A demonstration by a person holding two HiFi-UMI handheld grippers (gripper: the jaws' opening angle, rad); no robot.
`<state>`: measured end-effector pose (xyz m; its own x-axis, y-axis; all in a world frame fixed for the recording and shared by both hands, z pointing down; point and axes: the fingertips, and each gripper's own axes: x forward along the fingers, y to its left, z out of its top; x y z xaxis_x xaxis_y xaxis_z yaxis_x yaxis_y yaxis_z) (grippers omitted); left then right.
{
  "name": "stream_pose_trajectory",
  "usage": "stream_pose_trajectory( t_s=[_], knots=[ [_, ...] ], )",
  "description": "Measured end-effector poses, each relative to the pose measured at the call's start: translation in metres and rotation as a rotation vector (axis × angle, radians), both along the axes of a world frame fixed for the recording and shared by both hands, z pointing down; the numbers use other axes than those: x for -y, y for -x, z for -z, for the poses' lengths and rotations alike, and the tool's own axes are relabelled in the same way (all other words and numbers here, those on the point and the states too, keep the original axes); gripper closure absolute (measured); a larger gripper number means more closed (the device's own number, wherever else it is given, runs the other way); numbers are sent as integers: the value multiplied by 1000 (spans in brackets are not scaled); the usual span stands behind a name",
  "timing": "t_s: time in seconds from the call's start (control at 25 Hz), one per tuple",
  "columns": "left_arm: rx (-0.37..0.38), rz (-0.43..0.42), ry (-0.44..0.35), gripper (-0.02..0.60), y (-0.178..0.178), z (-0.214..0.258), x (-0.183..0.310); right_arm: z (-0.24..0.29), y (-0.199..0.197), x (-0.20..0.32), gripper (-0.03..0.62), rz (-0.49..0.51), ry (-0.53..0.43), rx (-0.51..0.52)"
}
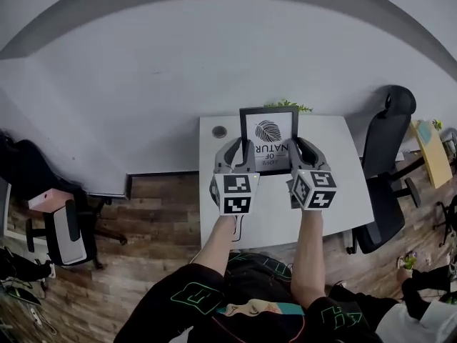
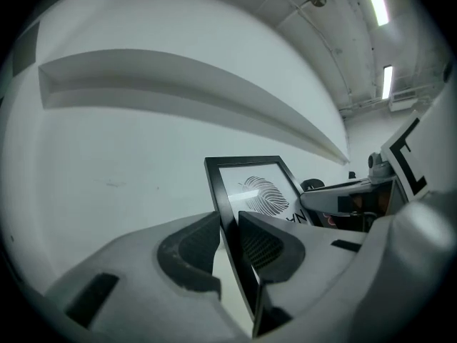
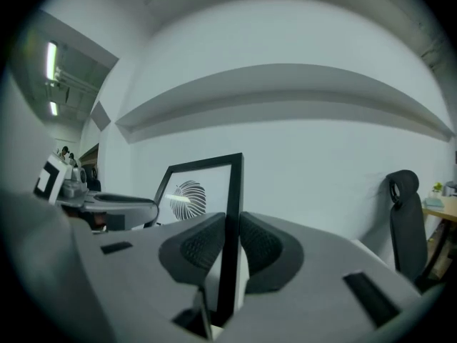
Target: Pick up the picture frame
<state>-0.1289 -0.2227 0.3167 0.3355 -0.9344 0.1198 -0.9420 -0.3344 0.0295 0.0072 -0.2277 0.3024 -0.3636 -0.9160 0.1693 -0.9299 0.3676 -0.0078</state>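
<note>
The picture frame (image 1: 268, 136) is black-edged, with a leaf print and lettering on white. It stands upright above the white table (image 1: 335, 206), held between both grippers. My left gripper (image 1: 239, 156) is shut on the frame's left edge. In the left gripper view the black edge (image 2: 227, 206) runs between the two ribbed pads of that gripper (image 2: 230, 238). My right gripper (image 1: 303, 154) is shut on the right edge. The right gripper view shows that edge (image 3: 230, 199) pinched in the gripper (image 3: 230, 243), with the print (image 3: 189, 197) to the left. The frame's lower part is hidden behind the grippers.
A small round object (image 1: 220, 131) lies on the table's far left corner and a green plant (image 1: 289, 106) shows behind the frame. A black office chair (image 1: 385, 163) stands right of the table and another chair (image 1: 64, 234) at the left on the wooden floor. A white wall lies ahead.
</note>
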Motion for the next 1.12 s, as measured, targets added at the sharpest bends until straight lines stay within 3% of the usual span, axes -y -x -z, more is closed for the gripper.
stream_pose_trajectory(
  t_s=[0.48,1.12],
  knots=[
    [30,-7,-67,497,11,24,1,19,11,-1,522,11,-68,32],
    [16,-24,-33,499,9,12,8,9,8,1,522,0,-45,25]
  ],
)
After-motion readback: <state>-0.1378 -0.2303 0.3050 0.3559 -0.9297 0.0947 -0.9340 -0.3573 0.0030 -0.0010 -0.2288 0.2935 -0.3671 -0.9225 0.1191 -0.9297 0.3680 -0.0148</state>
